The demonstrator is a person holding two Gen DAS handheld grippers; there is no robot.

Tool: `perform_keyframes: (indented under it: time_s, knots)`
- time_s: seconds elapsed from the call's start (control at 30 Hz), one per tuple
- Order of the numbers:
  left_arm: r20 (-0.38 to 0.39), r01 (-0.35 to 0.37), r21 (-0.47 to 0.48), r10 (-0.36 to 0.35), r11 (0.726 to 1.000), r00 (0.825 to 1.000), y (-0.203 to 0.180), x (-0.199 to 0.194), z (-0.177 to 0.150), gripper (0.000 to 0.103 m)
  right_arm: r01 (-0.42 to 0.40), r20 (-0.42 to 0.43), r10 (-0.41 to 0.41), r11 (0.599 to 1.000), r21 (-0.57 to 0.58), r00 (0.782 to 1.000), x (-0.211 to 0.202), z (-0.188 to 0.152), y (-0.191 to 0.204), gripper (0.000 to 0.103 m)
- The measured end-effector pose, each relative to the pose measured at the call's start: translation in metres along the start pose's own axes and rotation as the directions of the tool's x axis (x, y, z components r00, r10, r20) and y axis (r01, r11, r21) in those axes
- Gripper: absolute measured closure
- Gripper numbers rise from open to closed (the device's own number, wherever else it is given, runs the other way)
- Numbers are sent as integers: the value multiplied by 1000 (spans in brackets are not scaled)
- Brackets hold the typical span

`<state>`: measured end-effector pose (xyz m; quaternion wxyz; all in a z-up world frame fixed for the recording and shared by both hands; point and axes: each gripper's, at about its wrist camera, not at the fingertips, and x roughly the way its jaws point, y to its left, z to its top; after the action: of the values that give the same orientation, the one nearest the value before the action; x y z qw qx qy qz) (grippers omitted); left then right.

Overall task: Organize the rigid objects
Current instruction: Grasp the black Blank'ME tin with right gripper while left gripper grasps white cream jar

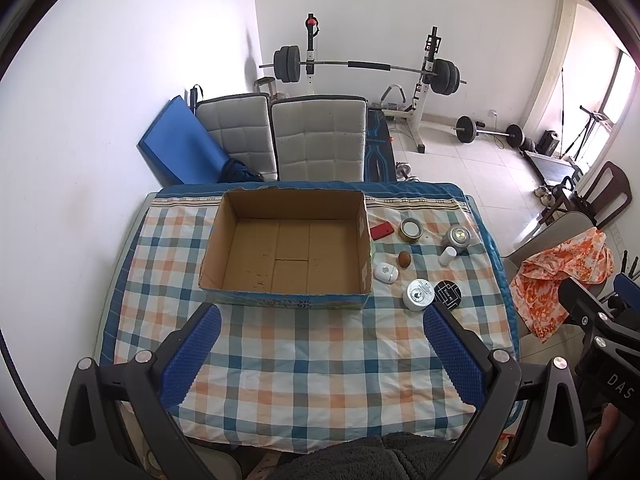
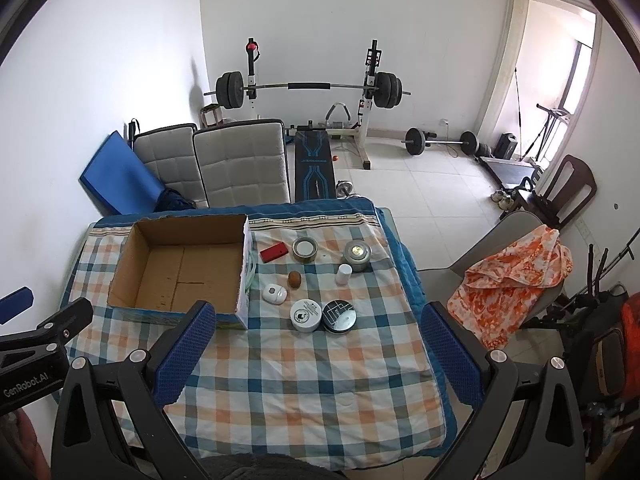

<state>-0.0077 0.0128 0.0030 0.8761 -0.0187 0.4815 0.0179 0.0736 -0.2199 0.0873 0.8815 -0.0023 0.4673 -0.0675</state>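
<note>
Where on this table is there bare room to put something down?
The checked cloth between the near table edge and the cardboard box is bare, and so is the box floor. It is crowded right of the box, from the red case to the white tin and black tin.

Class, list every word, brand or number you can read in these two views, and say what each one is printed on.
"DAS": on the right gripper body.
"GenRobot.AI": on the left gripper body.
Print on the cardboard box front: too blurred.
Markings on the white round tin and black round tin: too small.
</note>
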Motion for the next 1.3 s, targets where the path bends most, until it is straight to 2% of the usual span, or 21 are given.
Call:
perform_keyframes:
  time_s: [0.13, 0.33, 0.47, 0.6, 0.7, 0.77, 0.87, 1.0, 1.07, 1.2, 1.3]
  knots:
    - [1, -1, 1, 1, 1000, 1000, 4, -1, 10, 0, -2, 1, 2, 1000, 0, 1000, 0, 0, -1, 0]
    - [1, 0, 1, 0, 1000, 1000, 3, -1, 8, 0, -3, 0, 3, 1000, 0, 1000, 0, -2, -2, 0]
    - [-5, 9, 12, -9, 1000, 1000, -1, 6, 16, 0, -9, -26, 10, 1000, 24, 1000, 10, -2, -8, 0]
    - [-35, 32, 45, -31, 998, 999, -20, 39, 32, 0, 4, -74, 0, 999, 53, 997, 43, 0, -22, 0]
    - [-95, 36, 78, -29, 996, 995, -40, 87, 44, 0, 15, -145, -4, 997, 77, 989, 89, 0, -37, 0]
    - [-147, 24, 98, -10, 995, 989, -58, 125, 39, 0, 22, -202, -4, 996, 90, 979, 127, -3, -47, 0]
    - [-241, 16, 96, 8, 995, 970, -77, 188, 34, 0, 19, -296, 18, 992, 121, 955, 198, -12, -63, 0]
    - [-361, -8, 70, 33, 998, 932, -98, 265, 20, 0, 11, -446, 74, 983, 185, 892, 304, -31, -85, 1]
    - [-389, -14, 64, 38, 998, 921, -111, 285, 11, 0, 19, -507, 99, 975, 221, 856, 351, -43, -95, 11]
    - [-430, -38, 73, 66, 997, 900, -132, 321, 8, 0, 31, -582, 160, 952, 305, 797, 423, -67, -105, 16]
    - [-432, -69, 89, 101, 994, 896, -143, 338, 9, 0, 15, -606, 241, 923, 385, 758, 451, -81, -107, 18]
